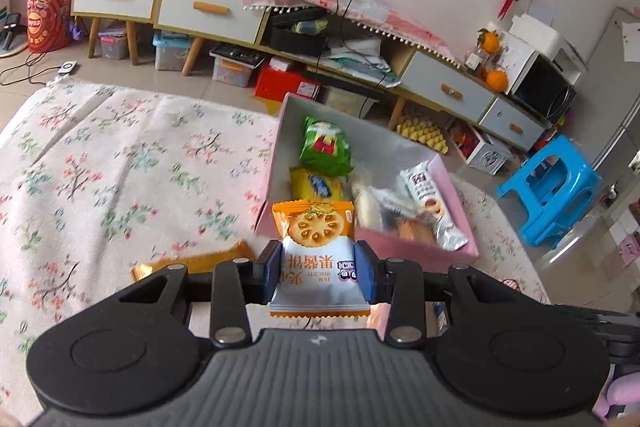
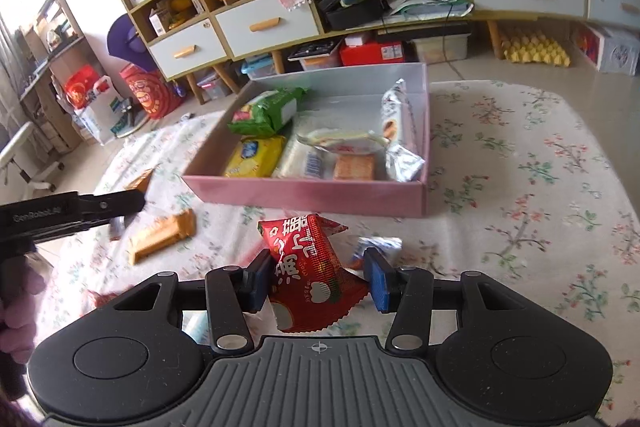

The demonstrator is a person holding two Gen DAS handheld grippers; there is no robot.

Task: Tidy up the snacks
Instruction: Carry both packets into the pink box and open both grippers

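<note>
The left gripper (image 1: pixel 320 269) has its blue pads squeezed on the sides of an orange and white jam biscuit packet (image 1: pixel 316 255), held up in the air just in front of the near wall of the pink box (image 1: pixel 416 245). This packet looks very light and puffy, with shiny, slippery plastic and zigzag ends. The biscuit inside could crack, so I think a soft squeeze across the middle is best. A flat orange wafer packet (image 1: pixel 192 261) lies on the flowery tablecloth (image 1: pixel 120 163) near the left gripper. The box sits toward the far edge of the table and holds a green bag (image 1: pixel 326 147), a yellow packet (image 1: pixel 318 187) and a silver wrapper (image 1: pixel 434 211), all crinkly and soft. The right gripper (image 2: pixel 318 277) stands a bit wider, and it holds a red snack packet (image 2: pixel 308 267) tilted between its pads, lifted just in front of the same box. That one looks light and crackly too, and it may slip because it sits crooked. Holding it by its fat middle seems safest.
</note>
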